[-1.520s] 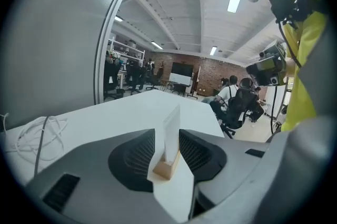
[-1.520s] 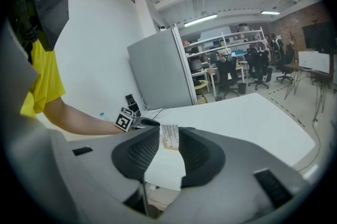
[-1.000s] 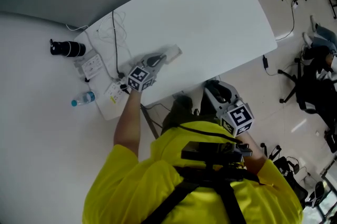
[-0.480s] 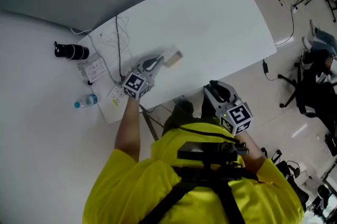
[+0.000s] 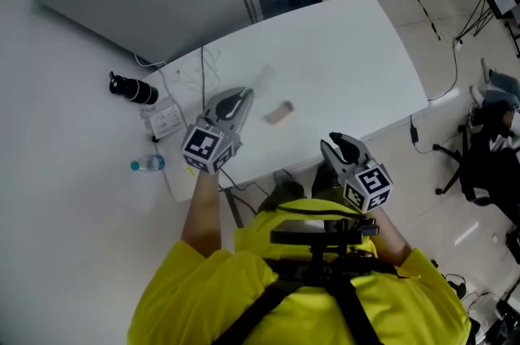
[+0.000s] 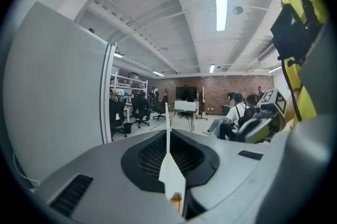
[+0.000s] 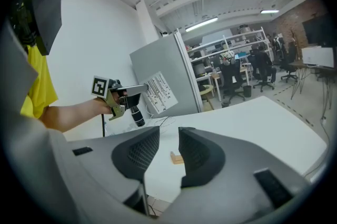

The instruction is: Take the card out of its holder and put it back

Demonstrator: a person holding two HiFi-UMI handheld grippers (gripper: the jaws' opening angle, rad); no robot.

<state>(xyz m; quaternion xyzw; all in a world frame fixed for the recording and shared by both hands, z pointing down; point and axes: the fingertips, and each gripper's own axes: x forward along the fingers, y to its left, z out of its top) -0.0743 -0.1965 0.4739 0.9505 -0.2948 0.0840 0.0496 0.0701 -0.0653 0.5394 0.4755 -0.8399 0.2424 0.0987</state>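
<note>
Head view: left gripper [image 5: 242, 96] jaws pinch the card [image 6: 169, 173], holder [image 5: 279, 114] near table [image 5: 341, 43] edge; right gripper [image 5: 337, 144] jaws spread.

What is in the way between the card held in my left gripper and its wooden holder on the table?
Nothing visible. The card is clamped in the left gripper above the table, and the holder sits alone on bare tabletop. The right gripper, open and empty, is off to one side.
</note>
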